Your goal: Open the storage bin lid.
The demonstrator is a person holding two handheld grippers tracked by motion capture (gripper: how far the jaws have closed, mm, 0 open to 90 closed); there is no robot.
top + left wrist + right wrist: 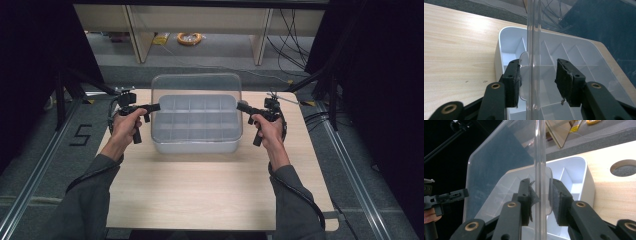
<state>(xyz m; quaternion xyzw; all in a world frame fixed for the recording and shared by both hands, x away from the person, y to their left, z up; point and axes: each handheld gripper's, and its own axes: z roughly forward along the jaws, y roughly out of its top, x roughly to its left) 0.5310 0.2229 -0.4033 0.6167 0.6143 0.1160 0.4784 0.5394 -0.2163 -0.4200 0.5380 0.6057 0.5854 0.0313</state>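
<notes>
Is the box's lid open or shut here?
Open. The clear lid stands raised above the white box, whose empty compartments show. Its edges sit between the jaws of the left gripper and right gripper.

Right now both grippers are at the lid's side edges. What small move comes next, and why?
Probably close both grippers. The clear lid stands raised over the white divided box. In each gripper view its edge runs between open jaws: the left gripper has a wide gap, the right gripper is nearly touching. Neither seems to clamp yet, so grip before swinging the lid.
</notes>
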